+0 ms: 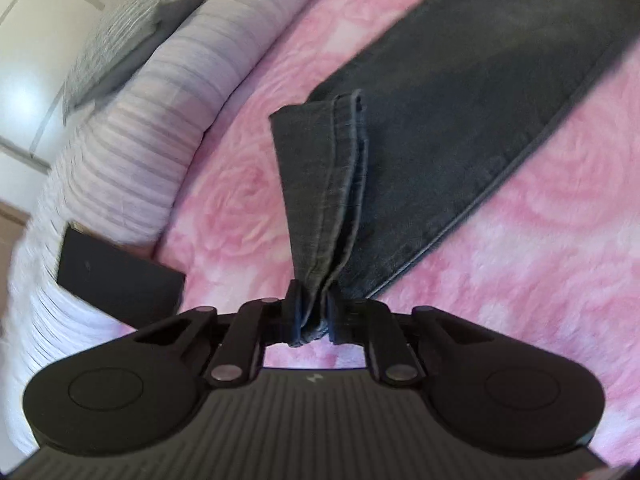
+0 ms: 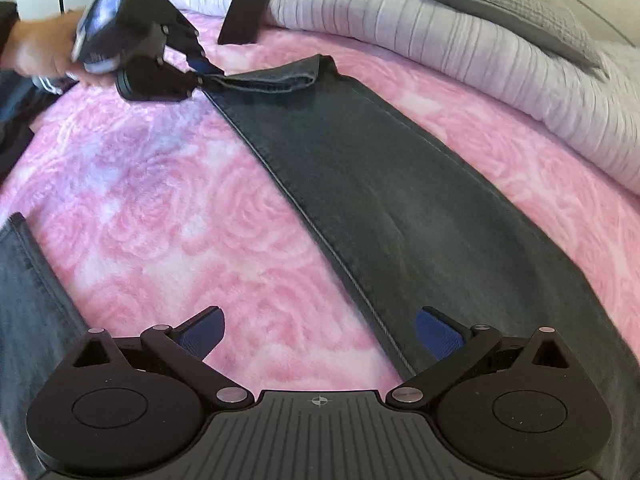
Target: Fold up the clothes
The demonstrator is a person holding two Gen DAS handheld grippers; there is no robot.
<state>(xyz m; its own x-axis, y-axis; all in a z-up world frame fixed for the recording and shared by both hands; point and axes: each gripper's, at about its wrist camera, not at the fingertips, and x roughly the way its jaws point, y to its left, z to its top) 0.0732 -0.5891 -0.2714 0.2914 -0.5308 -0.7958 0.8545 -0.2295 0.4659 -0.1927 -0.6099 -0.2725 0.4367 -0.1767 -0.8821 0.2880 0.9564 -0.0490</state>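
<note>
Dark grey jeans [image 1: 460,92] lie spread on a pink rose-patterned blanket [image 1: 248,200]. My left gripper [image 1: 312,312] is shut on the hem end of one leg [image 1: 320,184], which rises bunched between its fingers. In the right wrist view that same leg [image 2: 400,200] runs diagonally across the bed, and the left gripper [image 2: 196,76] pinches its far hem, held by a person's hand [image 2: 44,48]. My right gripper [image 2: 320,336] stands wide open just above the blanket, its blue pads [image 2: 438,334] apart, with the leg's seam edge passing between them. The other leg [image 2: 28,300] lies at the left edge.
A lilac striped duvet [image 2: 460,40] is bunched along the far side of the bed, with a grey pillow [image 2: 500,4] on it. A flat black rectangular object [image 1: 120,276] rests against the duvet at the blanket's edge. Pink blanket lies between the two legs.
</note>
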